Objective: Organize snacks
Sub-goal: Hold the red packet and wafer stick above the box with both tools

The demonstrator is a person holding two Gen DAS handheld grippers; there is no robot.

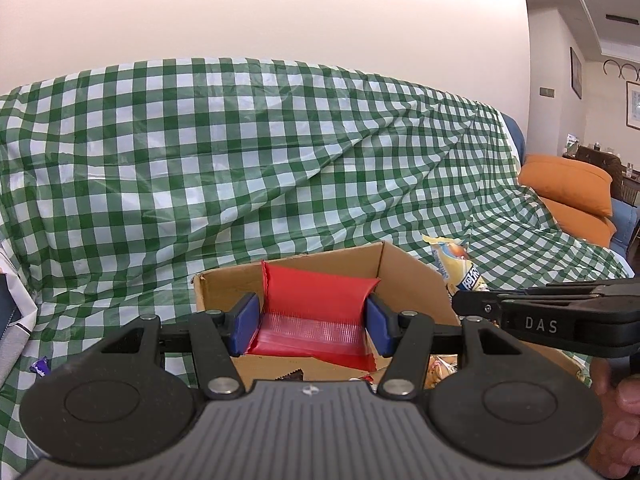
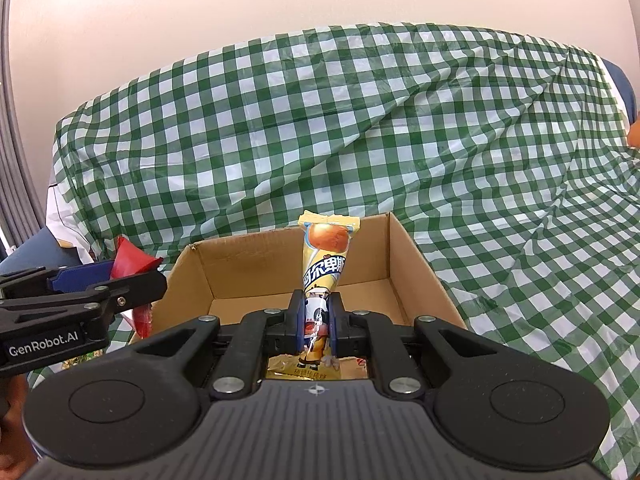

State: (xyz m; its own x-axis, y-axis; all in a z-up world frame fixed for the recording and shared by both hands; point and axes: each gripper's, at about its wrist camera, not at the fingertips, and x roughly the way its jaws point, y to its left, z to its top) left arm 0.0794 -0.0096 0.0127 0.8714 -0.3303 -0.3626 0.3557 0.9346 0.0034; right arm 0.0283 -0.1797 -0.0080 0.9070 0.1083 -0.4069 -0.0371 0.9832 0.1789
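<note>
An open cardboard box [image 1: 416, 280] [image 2: 248, 268] sits on a green-checked cloth. My left gripper [image 1: 312, 326] is shut on a red snack packet [image 1: 316, 300], its blue pads pressing the packet's two sides, held over the box's near left part. In the right wrist view that packet [image 2: 132, 260] shows red at the left, beside the box. My right gripper [image 2: 318, 322] is shut on a yellow snack packet [image 2: 326, 256], which stands upright above the box. The same yellow packet [image 1: 456, 260] shows at the right in the left wrist view.
Wrapped snacks [image 2: 308, 368] lie in the box's near end under my right gripper. A small purple wrapper [image 1: 40, 366] lies on the cloth at the left. An orange cushion [image 1: 568, 184] lies far right. A person's hand [image 1: 616, 412] holds the right gripper's handle.
</note>
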